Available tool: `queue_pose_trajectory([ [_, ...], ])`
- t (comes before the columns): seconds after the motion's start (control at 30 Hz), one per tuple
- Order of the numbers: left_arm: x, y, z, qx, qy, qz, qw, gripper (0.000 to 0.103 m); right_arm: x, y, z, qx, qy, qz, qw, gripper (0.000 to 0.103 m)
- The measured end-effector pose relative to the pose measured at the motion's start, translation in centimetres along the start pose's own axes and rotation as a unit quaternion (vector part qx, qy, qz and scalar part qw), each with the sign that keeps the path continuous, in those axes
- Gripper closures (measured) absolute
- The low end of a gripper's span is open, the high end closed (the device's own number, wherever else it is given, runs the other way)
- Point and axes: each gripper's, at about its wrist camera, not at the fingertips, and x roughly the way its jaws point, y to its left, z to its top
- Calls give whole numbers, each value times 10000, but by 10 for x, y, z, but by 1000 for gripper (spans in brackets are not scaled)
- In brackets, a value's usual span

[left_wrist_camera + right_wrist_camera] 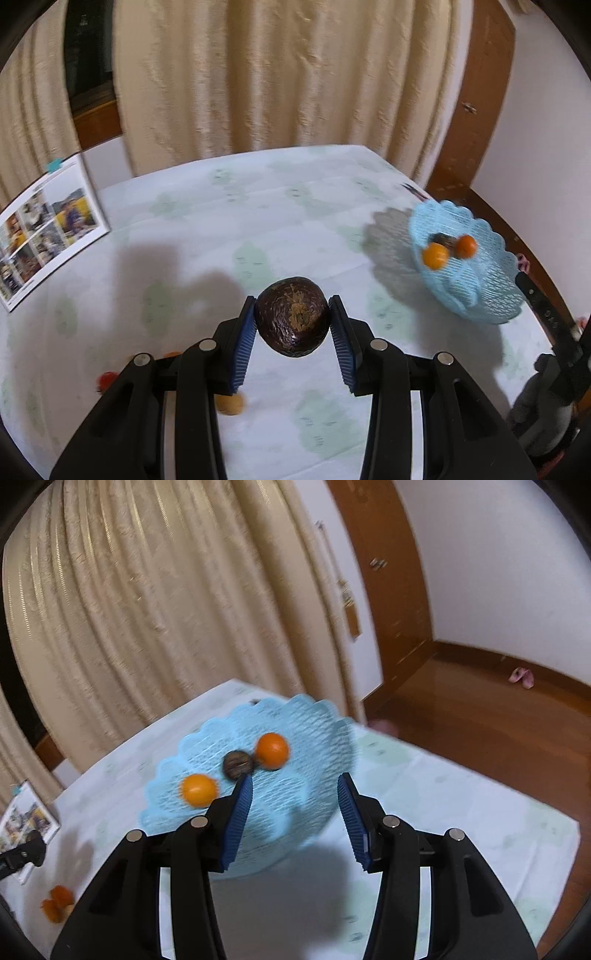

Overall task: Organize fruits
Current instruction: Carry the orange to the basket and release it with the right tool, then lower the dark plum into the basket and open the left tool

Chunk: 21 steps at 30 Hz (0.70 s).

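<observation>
My left gripper (292, 312) is shut on a dark brown wrinkled fruit (292, 317), held above the table by both blue pads. A light blue mesh basket (491, 291) stands at the right; two oranges (436, 255) and a small dark fruit (446, 240) lie in it. In the right wrist view my right gripper (295, 786) hangs open over the near half of the same basket (295, 716) with nothing between its pads. An orange (272, 750), a dark round fruit (238, 763) and a second orange (199, 789) rest in the basket just beyond its fingertips.
A pale patterned cloth (221, 206) covers the table. Loose small orange and red fruits (229, 404) lie under my left gripper, and more (57, 902) lie at the lower left in the right wrist view. An open magazine (44, 229) lies far left. Curtains hang behind; wooden floor at right.
</observation>
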Motion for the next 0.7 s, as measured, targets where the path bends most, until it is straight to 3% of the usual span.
queue_pose_trajectory([
  [0.13, 10, -34, 5, 221, 108, -325, 9992, 63, -5, -9, -6, 13, -296, -212, 9993, 53],
  [0.3, 23, -74, 10, 484, 205, -633, 9966, 63, -9, -11, -9, 76, -533, -183, 9984, 53],
  [0.7, 60, -140, 19, 806, 435, -1115, 9895, 62, -10, -15, -8, 317, -575, -33, 9978, 47],
])
